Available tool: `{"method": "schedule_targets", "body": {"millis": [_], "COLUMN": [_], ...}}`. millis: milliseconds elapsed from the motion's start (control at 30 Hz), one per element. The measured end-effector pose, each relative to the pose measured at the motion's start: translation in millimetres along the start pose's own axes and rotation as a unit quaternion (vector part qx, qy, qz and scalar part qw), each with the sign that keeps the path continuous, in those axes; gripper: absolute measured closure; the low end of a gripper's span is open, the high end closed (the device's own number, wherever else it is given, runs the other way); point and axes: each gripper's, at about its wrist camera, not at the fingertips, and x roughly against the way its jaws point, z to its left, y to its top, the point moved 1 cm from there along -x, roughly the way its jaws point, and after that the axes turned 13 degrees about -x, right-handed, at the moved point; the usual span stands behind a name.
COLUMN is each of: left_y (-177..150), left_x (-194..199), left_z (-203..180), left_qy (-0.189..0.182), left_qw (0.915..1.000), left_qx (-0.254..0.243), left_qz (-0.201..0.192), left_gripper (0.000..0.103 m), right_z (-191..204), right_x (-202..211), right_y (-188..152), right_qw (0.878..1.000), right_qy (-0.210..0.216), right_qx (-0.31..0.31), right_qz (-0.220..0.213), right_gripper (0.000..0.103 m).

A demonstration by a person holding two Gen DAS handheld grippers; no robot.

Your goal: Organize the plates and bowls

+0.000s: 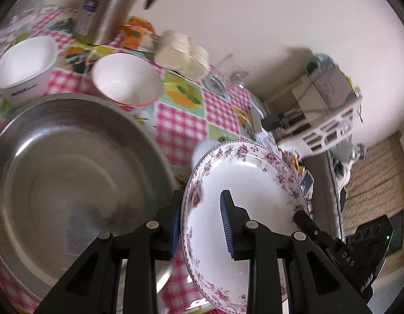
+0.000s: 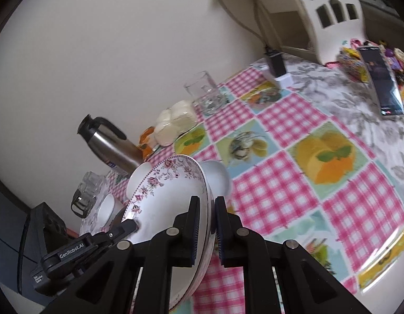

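Note:
A deep white plate with a pink floral rim (image 1: 254, 178) (image 2: 165, 198) stands tilted on edge above the checked tablecloth, held from two sides. My left gripper (image 1: 200, 198) is shut over its near rim, one blue pad behind the plate and one inside it. My right gripper (image 2: 207, 201) is shut on the opposite rim and shows at the plate's far edge (image 1: 301, 217). The left gripper's finger (image 2: 131, 226) touches the plate's left side. A big steel basin (image 1: 71, 183) lies left of the plate. Two white bowls (image 1: 26, 62) (image 1: 126, 78) stand behind it.
A steel thermos (image 1: 115, 7) (image 2: 110, 149), a pack of white rolls (image 1: 181, 52) and a drinking glass (image 2: 204, 94) line the wall side. A white slotted rack (image 2: 330, 7) and a dark packet (image 2: 385, 86) sit at the table's far end. A small white bowl (image 2: 217, 178) is just behind the plate.

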Motion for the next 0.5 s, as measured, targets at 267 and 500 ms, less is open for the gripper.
{"method": "schedule_targets", "body": {"millis": [267,500], "left_y": [6.5,13.5], "left_x": [19.8,44.0], "left_z": [44.0,75.6], "left_qy": [0.020,0.036], "left_qw": [0.9988,0.9970], "left_qx": [0.042,0.061], "left_qz": [-0.016,-0.034], "left_gripper": [0.075,0.075], "right_z": [36.0,61.9], "right_x": [-34.6,-60.8], "right_y": [-17.0,-34.2], "right_qw": [0.999,0.998], "right_qy": [0.002,0.016], "right_qx": [0.026,0.037], "right_qz": [0.024,0.046], "right_gripper": [0.090,0.090]}}
